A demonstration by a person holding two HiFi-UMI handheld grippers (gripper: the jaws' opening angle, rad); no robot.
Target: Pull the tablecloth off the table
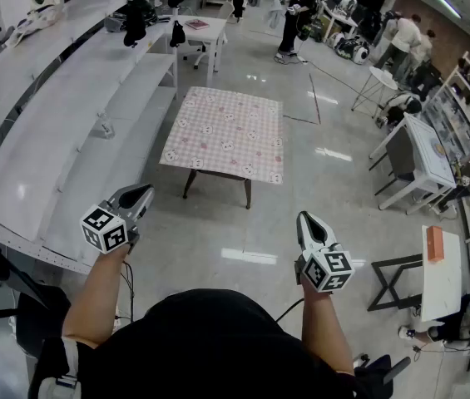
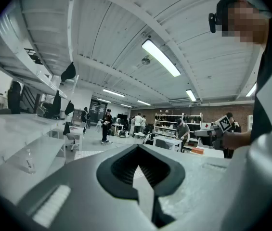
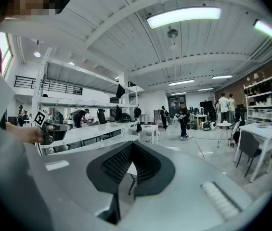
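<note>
Head view | left claw (image 1: 143,193) pressed together, empty | right claw (image 1: 304,219) pressed together, empty | both well apart from checked tablecloth (image 1: 226,131) covering desk (image 1: 247,194)

Glossy grey floor (image 1: 243,239), long white benches (image 1: 68,123), ceiling striplights (image 2: 161,57).

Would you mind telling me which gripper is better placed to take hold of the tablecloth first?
Left, though only slightly. In the head view the left gripper sits nearer the near edge of the tablecloth than the right gripper does. Both pairs of jaws are shut, empty and well short of it.
</note>
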